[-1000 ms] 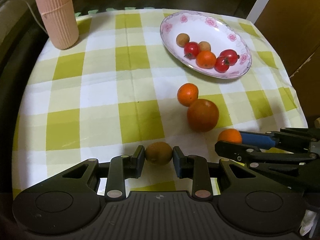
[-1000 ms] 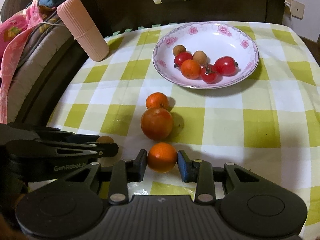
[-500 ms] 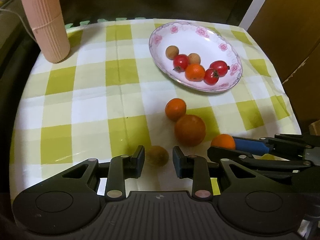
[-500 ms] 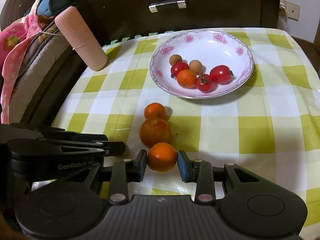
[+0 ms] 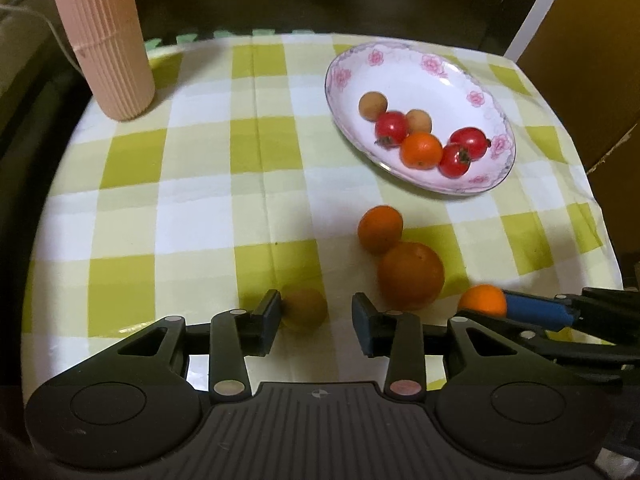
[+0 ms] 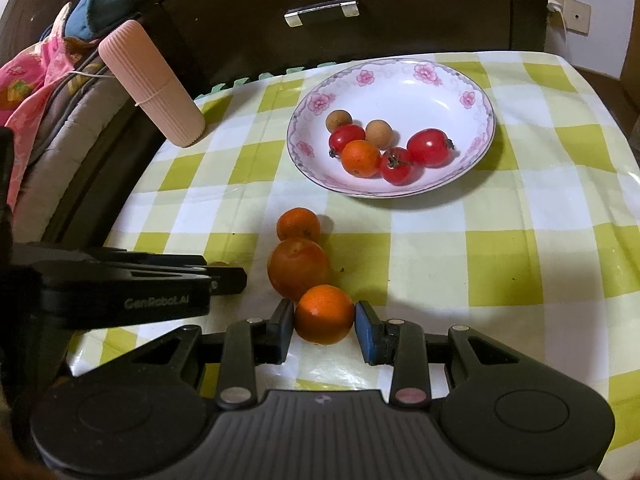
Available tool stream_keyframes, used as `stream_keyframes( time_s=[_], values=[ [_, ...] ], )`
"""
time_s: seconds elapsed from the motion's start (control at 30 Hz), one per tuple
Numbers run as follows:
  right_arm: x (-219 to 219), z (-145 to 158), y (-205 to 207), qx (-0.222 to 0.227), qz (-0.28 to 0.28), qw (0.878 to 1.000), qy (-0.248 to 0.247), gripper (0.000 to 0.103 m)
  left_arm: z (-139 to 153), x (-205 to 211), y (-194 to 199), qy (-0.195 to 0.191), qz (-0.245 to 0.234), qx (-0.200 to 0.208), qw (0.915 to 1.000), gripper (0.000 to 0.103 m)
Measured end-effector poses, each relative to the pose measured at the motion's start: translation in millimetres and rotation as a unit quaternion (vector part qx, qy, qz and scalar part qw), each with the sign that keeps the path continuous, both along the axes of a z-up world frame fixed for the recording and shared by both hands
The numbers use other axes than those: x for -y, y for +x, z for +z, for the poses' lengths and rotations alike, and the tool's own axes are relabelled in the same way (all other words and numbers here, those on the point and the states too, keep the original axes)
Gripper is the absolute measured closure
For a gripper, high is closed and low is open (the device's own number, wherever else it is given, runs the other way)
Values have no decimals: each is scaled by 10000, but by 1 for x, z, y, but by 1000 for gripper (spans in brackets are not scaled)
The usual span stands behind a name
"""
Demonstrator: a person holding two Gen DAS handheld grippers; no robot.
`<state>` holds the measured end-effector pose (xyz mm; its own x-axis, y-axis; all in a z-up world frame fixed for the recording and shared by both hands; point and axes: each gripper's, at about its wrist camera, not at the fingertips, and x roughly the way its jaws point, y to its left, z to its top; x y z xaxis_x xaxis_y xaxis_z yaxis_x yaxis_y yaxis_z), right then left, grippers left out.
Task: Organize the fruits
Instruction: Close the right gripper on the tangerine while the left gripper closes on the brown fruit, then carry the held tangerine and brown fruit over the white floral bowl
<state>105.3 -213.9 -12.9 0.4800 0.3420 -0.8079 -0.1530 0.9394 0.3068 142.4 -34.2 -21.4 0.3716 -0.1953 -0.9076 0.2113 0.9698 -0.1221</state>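
Observation:
A brown longan (image 5: 304,310) lies on the checked cloth against the left finger of my left gripper (image 5: 316,316), whose jaws stand open around it. My right gripper (image 6: 324,322) is shut on a small orange (image 6: 324,314), also seen in the left wrist view (image 5: 482,300). A big orange (image 6: 298,274) and another small orange (image 6: 298,224) lie just beyond. The flowered plate (image 6: 400,80) at the back holds two longans, three tomatoes and a small orange (image 6: 360,158).
A ribbed pink cylinder (image 5: 100,36) stands at the back left of the table. A dark cabinet with a metal handle (image 6: 322,12) is behind the table. Clothes (image 6: 36,68) are piled at the far left. The table's edges are near on both sides.
My left gripper has opened and let go of the longan, which now rests on the cloth by the left finger. Both grippers have drawn back and risen slightly. The right keeps its orange.

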Motion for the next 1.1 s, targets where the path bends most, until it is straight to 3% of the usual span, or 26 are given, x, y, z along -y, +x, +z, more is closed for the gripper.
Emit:
stream_keyframes(
  time_s=[0.37,0.83,1.1],
  values=[
    [1,-1,0,0,-27,10000,-2,71,-12,-2,6,83,121,-40,9999,65],
    [2,-3,0,-51,-65,10000,28,71,-7,-7,20,-72,248,-1,9997,53],
    [4,-6,3,-81,-104,9999,45,71,-12,-3,24,-14,208,-6,9998,58]
  ],
)
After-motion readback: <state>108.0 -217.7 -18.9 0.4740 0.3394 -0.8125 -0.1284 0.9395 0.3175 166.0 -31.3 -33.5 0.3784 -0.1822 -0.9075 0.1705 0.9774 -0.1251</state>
